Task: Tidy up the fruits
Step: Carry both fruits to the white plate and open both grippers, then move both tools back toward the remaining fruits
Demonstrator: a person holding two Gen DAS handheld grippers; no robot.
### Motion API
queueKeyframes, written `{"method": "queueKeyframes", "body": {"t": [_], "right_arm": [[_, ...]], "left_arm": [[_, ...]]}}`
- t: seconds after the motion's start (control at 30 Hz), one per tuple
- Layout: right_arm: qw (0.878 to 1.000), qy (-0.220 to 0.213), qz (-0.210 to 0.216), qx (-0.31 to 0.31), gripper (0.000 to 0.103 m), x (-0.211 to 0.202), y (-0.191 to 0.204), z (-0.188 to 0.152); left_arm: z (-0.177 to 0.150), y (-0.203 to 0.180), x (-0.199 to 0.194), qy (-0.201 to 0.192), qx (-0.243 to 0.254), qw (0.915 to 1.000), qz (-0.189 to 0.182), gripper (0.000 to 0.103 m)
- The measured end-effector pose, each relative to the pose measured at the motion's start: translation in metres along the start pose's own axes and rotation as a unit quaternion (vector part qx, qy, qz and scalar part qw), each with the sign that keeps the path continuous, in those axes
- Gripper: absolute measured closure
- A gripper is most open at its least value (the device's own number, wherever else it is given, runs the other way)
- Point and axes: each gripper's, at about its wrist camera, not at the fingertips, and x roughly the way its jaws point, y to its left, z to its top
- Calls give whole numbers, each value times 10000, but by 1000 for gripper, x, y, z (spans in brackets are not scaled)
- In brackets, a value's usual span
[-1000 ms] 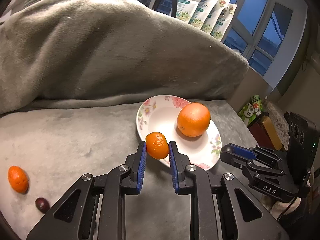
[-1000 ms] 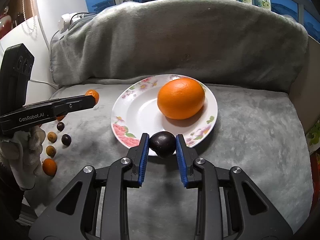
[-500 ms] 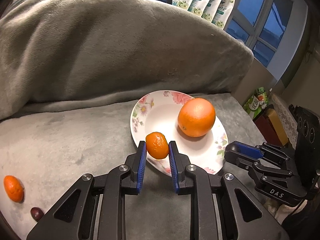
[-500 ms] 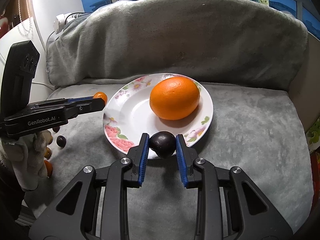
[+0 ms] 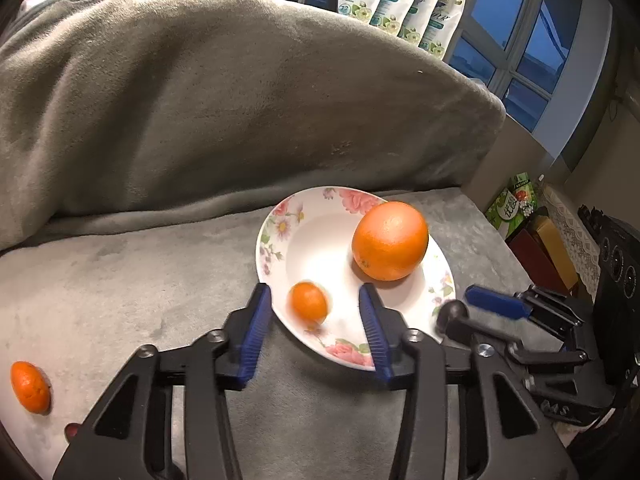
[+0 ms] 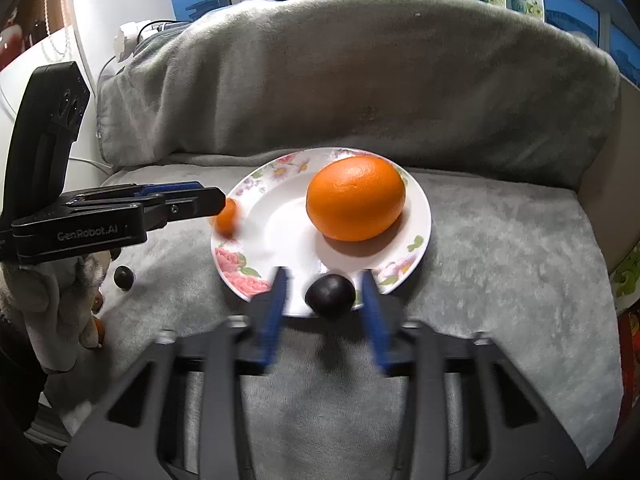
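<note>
A white floral plate (image 5: 312, 236) (image 6: 280, 224) on the grey blanket holds a large orange (image 5: 390, 240) (image 6: 355, 198). My left gripper (image 5: 314, 320) is open over the plate's near rim; a small orange fruit (image 5: 309, 303) (image 6: 227, 218), blurred, sits between its fingers over the plate, free of both. My right gripper (image 6: 324, 308) is open at the plate's front rim; a dark plum (image 6: 330, 295) is between its fingers, untouched by them. The right gripper also shows in the left wrist view (image 5: 480, 312), the left gripper in the right wrist view (image 6: 180, 204).
A small orange fruit (image 5: 30, 387) and a dark fruit (image 5: 71, 430) lie on the blanket at left. A dark plum (image 6: 124, 277) and more small fruits (image 6: 98, 328) lie by the gloved hand. The blanket-covered backrest (image 6: 360, 72) rises behind the plate. Boxes (image 5: 540, 248) stand right.
Both grippers have opened. The small orange fruit has left the left gripper's fingers and the dark plum has left the right gripper's, both at the plate. Both grippers had moved closer to the plate.
</note>
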Motion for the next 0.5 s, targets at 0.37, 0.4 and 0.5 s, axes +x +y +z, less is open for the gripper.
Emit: {"method": "queueKeyframes", "body": {"t": [0.37, 0.4, 0.5], "right_arm": [[9988, -167, -205, -408, 16, -9, 17, -2], [9987, -163, -206, -440, 16, -9, 19, -2], [9986, -168, -190, -464, 16, -10, 22, -2]], "left_arm": [[3, 3, -7, -48, -163, 9998, 136, 27], [3, 3, -8, -62, -156, 9998, 142, 27], [4, 2, -11, -102, -152, 9997, 147, 27]]}}
